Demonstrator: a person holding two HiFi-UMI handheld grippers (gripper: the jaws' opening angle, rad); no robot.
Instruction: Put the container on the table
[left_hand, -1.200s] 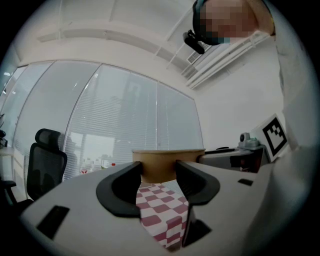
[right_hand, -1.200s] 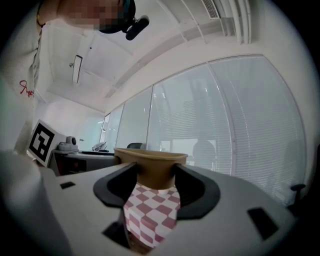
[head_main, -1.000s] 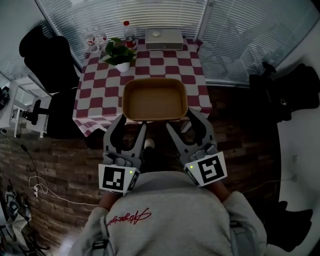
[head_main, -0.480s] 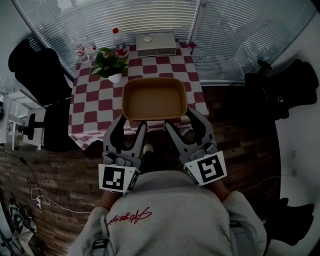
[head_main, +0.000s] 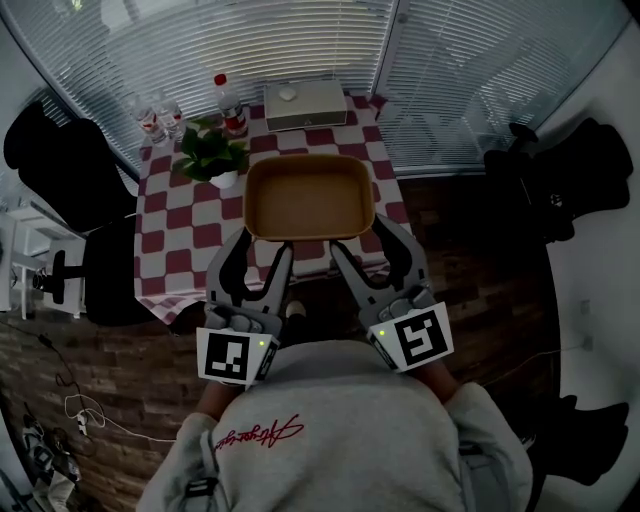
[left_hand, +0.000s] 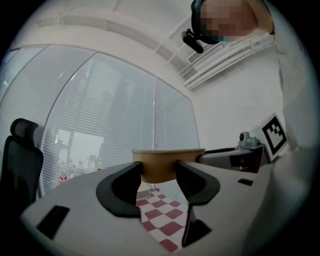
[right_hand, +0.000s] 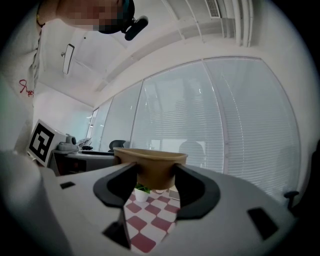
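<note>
Over the last second the counter has slid in under my claws. A second ago its near edge lay just below the container; now checked cloth shows beneath and on both sides of it. So I judge the carry is nearly over and the set-down is the step left, once the whole base is over cloth.

The left claw pinches the container's near left corner and the right claw its near right corner. Each claw's own view shows the tan wall wedged between its jaws, pads pressed on it. The container hangs off the claw tips, held up clear of the counter, roughly level.

It is empty, with only a bare tan floor inside. Ahead of the left claw and just past the container's far left corner stands a potted plant. Beyond that are bottles, with a flat box straight ahead of both claws at the far edge.
</note>
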